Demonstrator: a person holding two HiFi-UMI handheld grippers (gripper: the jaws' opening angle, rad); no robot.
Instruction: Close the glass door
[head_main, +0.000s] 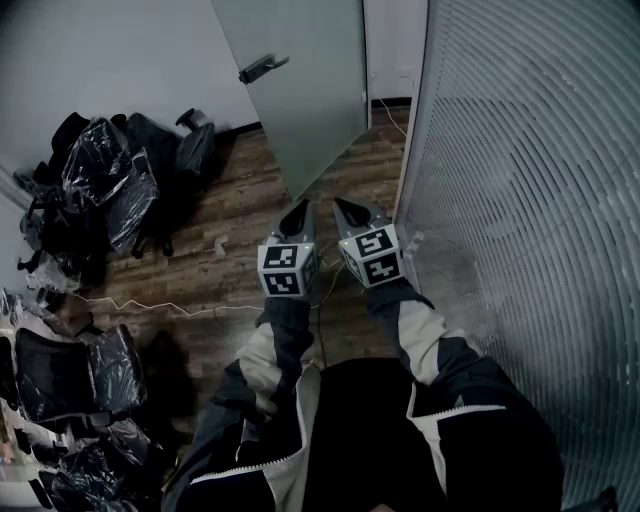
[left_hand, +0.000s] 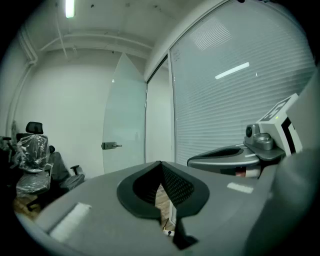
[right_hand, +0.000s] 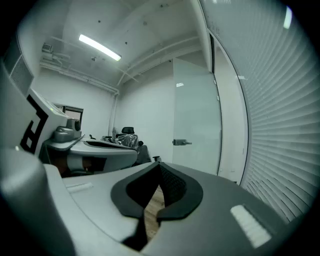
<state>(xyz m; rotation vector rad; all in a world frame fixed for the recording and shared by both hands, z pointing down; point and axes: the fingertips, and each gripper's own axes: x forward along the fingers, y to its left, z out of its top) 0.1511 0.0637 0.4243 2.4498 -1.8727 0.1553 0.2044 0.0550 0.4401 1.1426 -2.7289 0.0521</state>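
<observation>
Frosted glass door (head_main: 300, 90) stands swung open at the far side, untouched; closing is all still to do. Near, left gripper (head_main: 297, 218) and right gripper (head_main: 352, 214) have jaws together, holding nothing.

Wood floor (head_main: 240, 250), white wall (head_main: 120, 60). Plastic-wrapped chairs (head_main: 110, 190) left of frame, blinds (head_main: 540, 200) right. Ceiling tube light (right_hand: 99, 47) on.

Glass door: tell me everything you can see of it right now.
The glass door is a tall, frosted, pale grey-green panel with a dark metal lever handle near its free edge. It stands upright, swung open into the room above the wood floor, away from the blinds wall. Nothing touches it.
</observation>
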